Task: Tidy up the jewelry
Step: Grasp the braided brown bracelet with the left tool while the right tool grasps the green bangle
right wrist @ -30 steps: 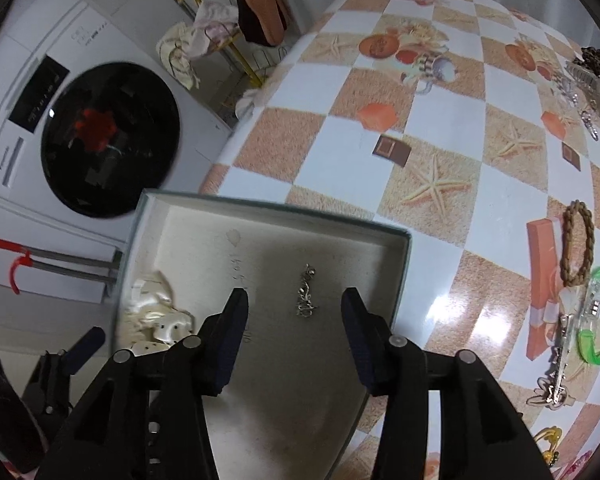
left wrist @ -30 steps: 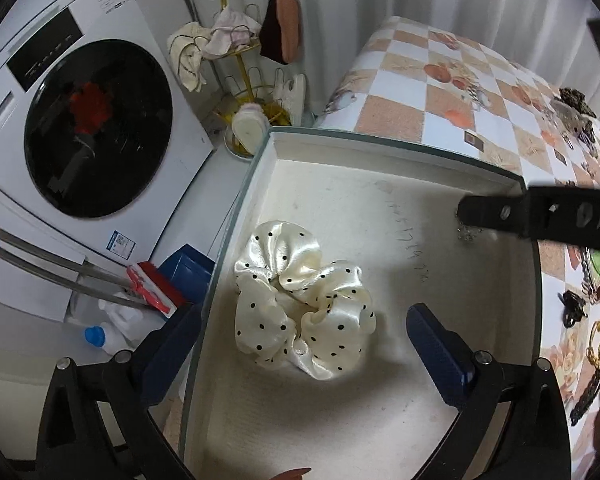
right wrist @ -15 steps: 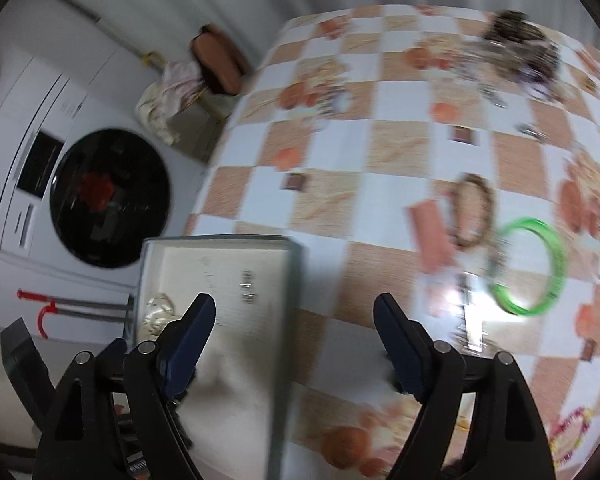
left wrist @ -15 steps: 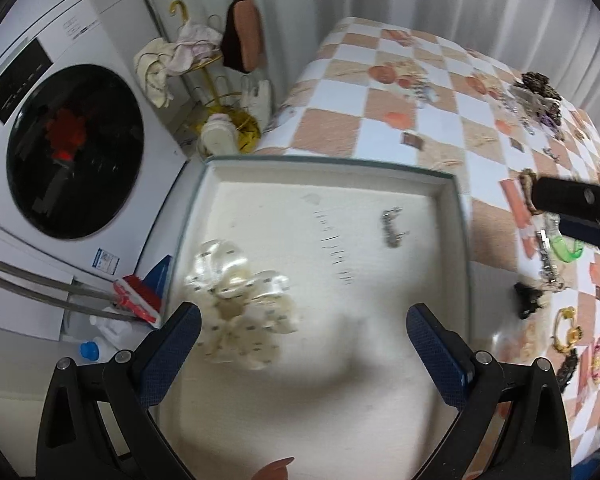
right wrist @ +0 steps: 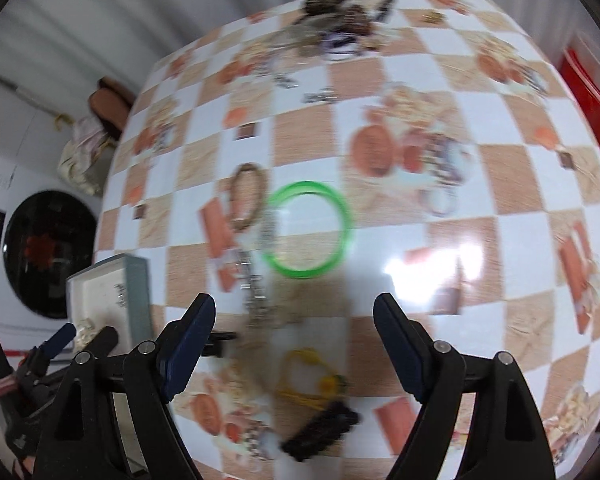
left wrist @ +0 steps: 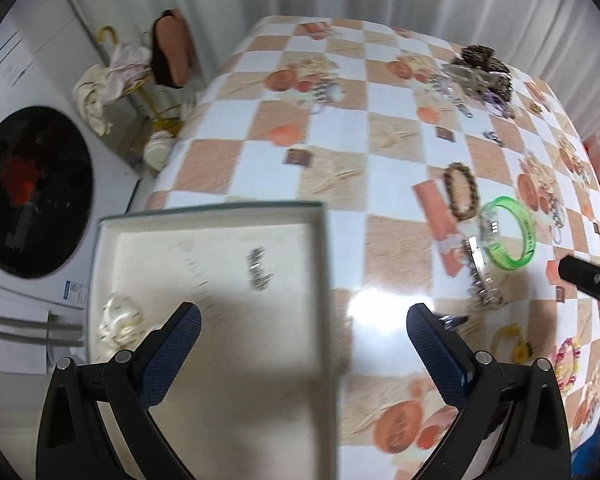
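Left wrist view: left gripper (left wrist: 303,336) jaws wide apart, nothing between them. The open box (left wrist: 316,264) fills the lower left of the frame; its right wall runs down between the two fingers. Inside, a small silver chain piece (left wrist: 259,269) lies above the left finger, apart from it. A cream polka-dot scrunchie (left wrist: 121,318) sits in the box's lower left corner, just left of the left finger and blurred.

On the checkered tablecloth (left wrist: 340,132), right of centre: green bangle (left wrist: 510,237), translucent, lying flat; brown beaded bracelet (left wrist: 461,191) just upper left of it; a silver clip (left wrist: 479,276) touching the bangle's lower left. All above the right finger, not touching it. A dark tangle of jewelry (left wrist: 480,68) lies in the upper right.

Right wrist view (motion-blurred): right gripper (right wrist: 294,340) jaws wide apart, empty. The green bangle (right wrist: 309,229) is at frame centre, above the gap. A yellow bracelet (right wrist: 308,376) and a black hair clip (right wrist: 320,428) lie low between the fingers. The box (right wrist: 136,280) is at lower left.
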A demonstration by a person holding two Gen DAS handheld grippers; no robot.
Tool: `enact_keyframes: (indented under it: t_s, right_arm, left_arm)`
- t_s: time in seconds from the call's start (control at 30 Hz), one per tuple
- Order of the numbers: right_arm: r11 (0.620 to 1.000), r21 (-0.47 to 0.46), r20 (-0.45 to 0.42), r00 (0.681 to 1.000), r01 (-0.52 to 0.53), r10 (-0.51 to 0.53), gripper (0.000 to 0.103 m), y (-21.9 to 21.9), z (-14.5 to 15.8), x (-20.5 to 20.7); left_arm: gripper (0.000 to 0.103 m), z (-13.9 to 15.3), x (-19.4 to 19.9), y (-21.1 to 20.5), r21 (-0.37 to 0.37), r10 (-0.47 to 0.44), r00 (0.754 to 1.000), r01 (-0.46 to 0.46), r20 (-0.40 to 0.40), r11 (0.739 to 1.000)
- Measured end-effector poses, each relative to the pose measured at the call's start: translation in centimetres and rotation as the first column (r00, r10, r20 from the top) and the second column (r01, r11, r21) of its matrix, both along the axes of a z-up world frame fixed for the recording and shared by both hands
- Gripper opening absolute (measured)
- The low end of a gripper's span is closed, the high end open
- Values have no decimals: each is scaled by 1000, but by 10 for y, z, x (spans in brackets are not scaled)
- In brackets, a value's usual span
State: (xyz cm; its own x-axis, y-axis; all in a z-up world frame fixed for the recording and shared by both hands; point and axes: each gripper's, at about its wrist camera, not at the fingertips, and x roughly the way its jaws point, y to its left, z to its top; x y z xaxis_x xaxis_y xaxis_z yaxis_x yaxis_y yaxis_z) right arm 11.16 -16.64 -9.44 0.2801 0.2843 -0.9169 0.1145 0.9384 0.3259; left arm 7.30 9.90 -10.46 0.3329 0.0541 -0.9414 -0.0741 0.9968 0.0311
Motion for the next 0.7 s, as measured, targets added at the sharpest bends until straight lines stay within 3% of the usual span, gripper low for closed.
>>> enact_keyframes:
  t_s: [0.33, 0.7]
  right_arm:
    - [997, -62, -23, 998, 48, -50, 84, -45, -17, 9]
    - [991, -123, -23, 998, -56, 53, 84, -28, -34, 42]
  left_arm:
    - [103, -8, 50, -42, -22, -32, 999, 32, -11, 999]
    - [103, -34, 96, -74, -31, -39, 999, 38, -33, 999]
